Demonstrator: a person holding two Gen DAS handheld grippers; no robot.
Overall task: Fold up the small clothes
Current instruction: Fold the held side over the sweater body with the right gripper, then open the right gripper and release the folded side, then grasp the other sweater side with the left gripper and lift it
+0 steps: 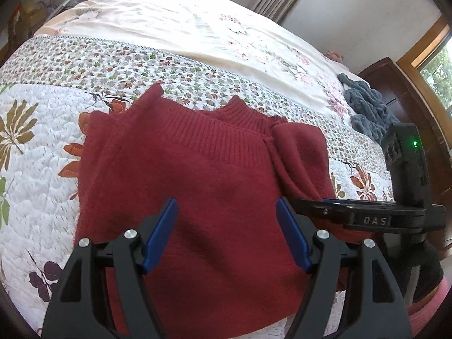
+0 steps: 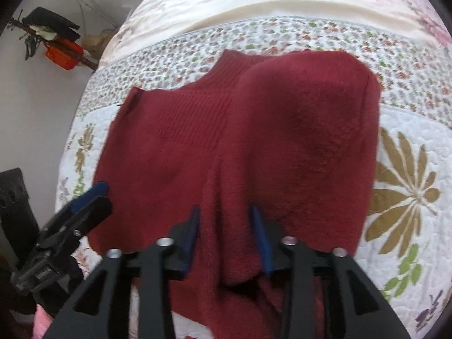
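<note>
While spread flat on a floral quilt [image 1: 34,169] for folding, a dark red knit sweater [image 1: 203,186] filling the middle of both views, ribbed collar [image 1: 234,124] toward twelve o'clock. Right sleeve [image 2: 305,130] already laid inward over the chest, likely to narrow the garment into a tidy rectangle. Right gripper [image 2: 224,237], at six o'clock in its own view, jaws partly closed around a raised fold of that sleeve fabric; whether firmly pinched cannot be told. Left gripper [image 1: 226,231], jaws spread wide, holding nothing, hovering over the sweater's lower body, probably ready to steady or take the other side. A grey-blue garment [image 1: 367,110] bunched at two o'clock on the bed, well apart, seemingly awaiting its turn.
</note>
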